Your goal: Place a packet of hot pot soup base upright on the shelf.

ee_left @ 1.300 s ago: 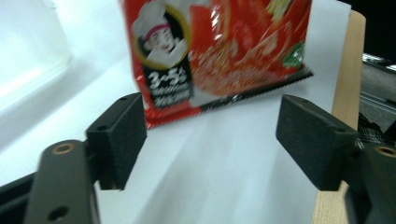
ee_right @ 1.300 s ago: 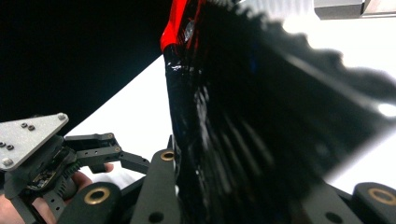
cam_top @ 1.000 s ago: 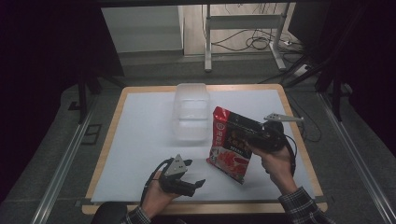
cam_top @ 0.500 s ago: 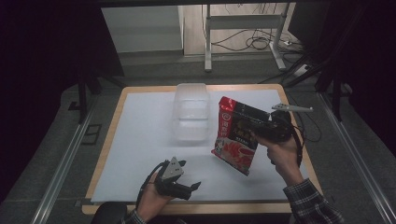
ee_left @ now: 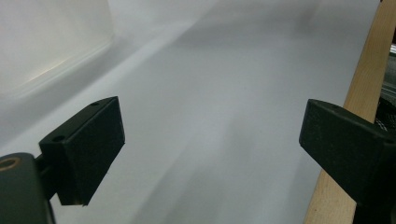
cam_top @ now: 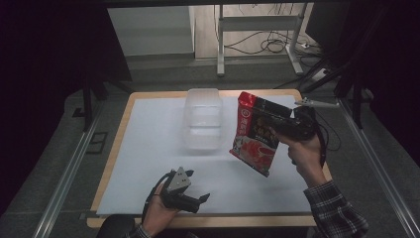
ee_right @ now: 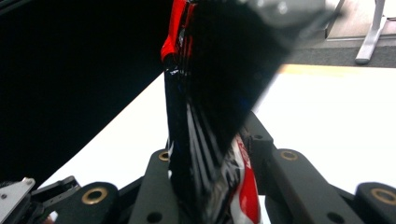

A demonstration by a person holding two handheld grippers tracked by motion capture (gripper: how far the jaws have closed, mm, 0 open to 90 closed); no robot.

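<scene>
The right claw (cam_top: pixel 277 130) clamps a red-and-black snack bag (cam_top: pixel 255 133) held above the white table (cam_top: pixel 148 148), just beside a clear plastic container (cam_top: pixel 203 119); the left claw (cam_top: pixel 198 201), near the table's front edge, has just been opening. Its jaws stand wide with nothing between them.

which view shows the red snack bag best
The high view: the red snack bag shows whole there, printed face up, clamped in the right gripper above the table beside the clear container. The right gripper view has it edge-on, close and blurred between the jaws. The left gripper view looks across the white mat.
</scene>
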